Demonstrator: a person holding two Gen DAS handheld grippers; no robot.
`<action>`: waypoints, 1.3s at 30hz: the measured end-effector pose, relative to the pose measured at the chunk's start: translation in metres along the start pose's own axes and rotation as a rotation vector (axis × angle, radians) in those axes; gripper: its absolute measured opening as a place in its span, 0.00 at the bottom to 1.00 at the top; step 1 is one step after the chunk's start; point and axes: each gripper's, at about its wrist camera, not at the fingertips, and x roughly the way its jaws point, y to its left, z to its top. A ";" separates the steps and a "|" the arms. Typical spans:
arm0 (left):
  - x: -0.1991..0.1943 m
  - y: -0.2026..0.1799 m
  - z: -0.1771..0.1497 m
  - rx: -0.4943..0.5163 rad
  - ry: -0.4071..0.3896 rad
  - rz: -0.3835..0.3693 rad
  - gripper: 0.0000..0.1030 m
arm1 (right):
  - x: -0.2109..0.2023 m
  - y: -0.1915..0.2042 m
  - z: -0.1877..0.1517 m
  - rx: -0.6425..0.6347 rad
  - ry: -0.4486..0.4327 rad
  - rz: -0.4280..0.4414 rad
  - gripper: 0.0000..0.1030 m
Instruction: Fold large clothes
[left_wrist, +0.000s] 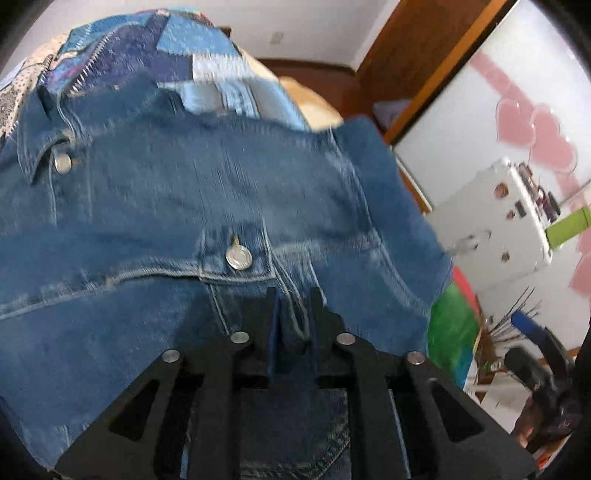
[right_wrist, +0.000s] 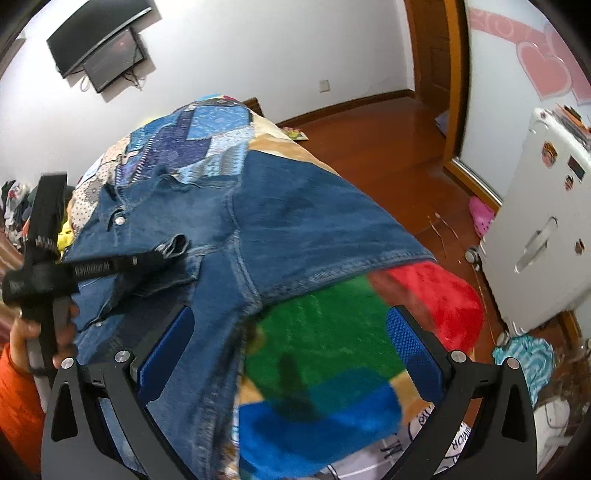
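Right wrist: white suitcase (right_wrist: 546, 229) beside bed.

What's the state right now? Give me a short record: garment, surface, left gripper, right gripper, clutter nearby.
garment: denim jacket, spread over the bed, hem toward the right wrist camera
surface: colourful blanket with green, red and blue patches, under the jacket
left gripper: fingers pinched on a fold of the denim jacket
right gripper: fingers wide apart, nothing between the pads, over the jacket's hem
nearby: white suitcase beside the bed; wall screen
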 end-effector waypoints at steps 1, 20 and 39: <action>0.000 0.001 -0.002 -0.003 0.009 -0.012 0.20 | 0.001 -0.004 -0.001 0.009 0.005 -0.001 1.00; -0.109 0.057 -0.075 0.015 -0.255 0.370 0.83 | 0.053 -0.083 0.018 0.271 0.136 0.214 1.00; -0.122 0.122 -0.114 -0.235 -0.267 0.406 0.83 | 0.130 -0.140 0.041 0.571 0.128 0.129 0.29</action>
